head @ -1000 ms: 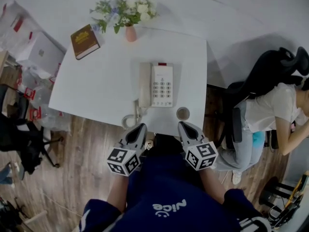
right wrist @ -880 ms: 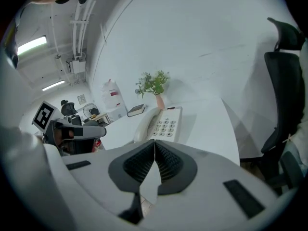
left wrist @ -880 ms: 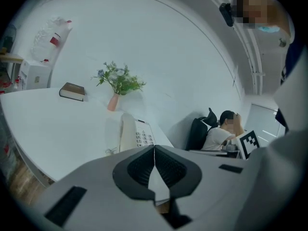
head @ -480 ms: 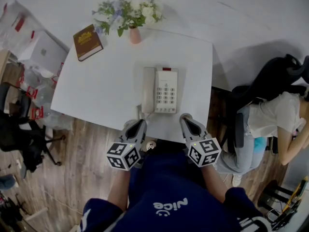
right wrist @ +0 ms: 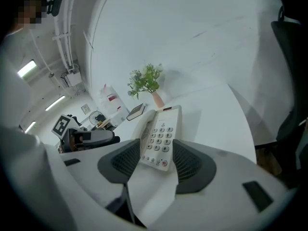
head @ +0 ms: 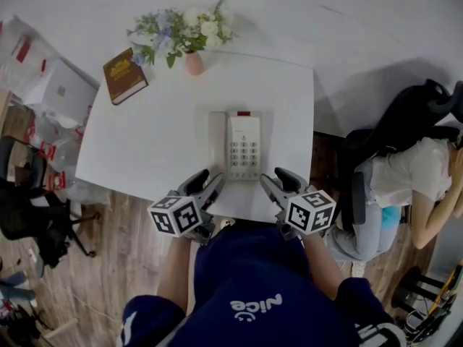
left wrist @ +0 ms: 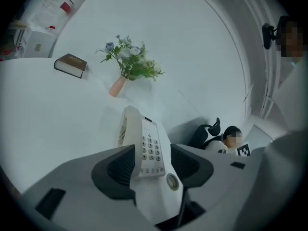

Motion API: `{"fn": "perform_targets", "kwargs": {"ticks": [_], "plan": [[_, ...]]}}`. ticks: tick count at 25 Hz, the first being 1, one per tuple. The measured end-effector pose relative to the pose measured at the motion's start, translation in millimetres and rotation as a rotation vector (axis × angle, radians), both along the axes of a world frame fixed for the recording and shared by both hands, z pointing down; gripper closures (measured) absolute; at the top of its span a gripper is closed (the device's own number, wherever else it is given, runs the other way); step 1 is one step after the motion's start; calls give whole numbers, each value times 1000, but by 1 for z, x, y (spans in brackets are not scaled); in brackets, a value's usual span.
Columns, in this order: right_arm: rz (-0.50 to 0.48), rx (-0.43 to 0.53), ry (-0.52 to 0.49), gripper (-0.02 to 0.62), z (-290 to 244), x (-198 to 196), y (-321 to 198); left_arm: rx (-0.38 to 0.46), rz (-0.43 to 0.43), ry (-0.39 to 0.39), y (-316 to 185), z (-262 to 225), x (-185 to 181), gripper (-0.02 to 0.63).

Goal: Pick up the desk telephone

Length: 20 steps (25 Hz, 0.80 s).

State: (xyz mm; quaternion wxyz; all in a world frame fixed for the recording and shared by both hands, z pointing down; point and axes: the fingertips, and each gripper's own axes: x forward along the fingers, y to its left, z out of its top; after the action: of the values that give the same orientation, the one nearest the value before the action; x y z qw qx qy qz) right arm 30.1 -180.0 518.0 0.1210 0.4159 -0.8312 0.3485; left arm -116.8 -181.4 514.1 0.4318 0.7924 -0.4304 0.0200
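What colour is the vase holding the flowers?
Pink vase, clearest in the head view.

The cream desk telephone (head: 244,144) is smooth, faintly glossy plastic. The white worktop (head: 152,136) looks matt and smooth. The brown plank floor (head: 123,241) shows wood grain.

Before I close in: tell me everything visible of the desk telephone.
The desk telephone is a cream-white, plastic-looking set lying flat on the white table, near its front edge, lengthwise away from the person. Its handset rests in the cradle on the left. A keypad of grey buttons fills the right half, with a red mark at the far end. Only the table touches it. The left gripper and right gripper, jaws just opened and empty, sit just short of its near end.
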Motion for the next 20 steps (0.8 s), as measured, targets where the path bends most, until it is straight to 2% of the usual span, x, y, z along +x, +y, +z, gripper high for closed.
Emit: {"fn": "perform_targets", "kwargs": {"ticks": [3,6,12,16,20], "plan": [[-12,-55,-11,342,6,0,-13,-63,13,-6,-16,11,-1,318],[-20,-94,-25,339,11,0,-28,-136,5,41,-33,18,-3,275],[-5,-192,-84,339,29,-3,-56,-183,8,144,-67,26,-11,261],[2,-249,-113,339,41,-6,-71,-235,74,154,-81,41,-11,255],[8,-297,-138,339,54,-6,-84,-278,128,220,-92,53,-9,253]]}}
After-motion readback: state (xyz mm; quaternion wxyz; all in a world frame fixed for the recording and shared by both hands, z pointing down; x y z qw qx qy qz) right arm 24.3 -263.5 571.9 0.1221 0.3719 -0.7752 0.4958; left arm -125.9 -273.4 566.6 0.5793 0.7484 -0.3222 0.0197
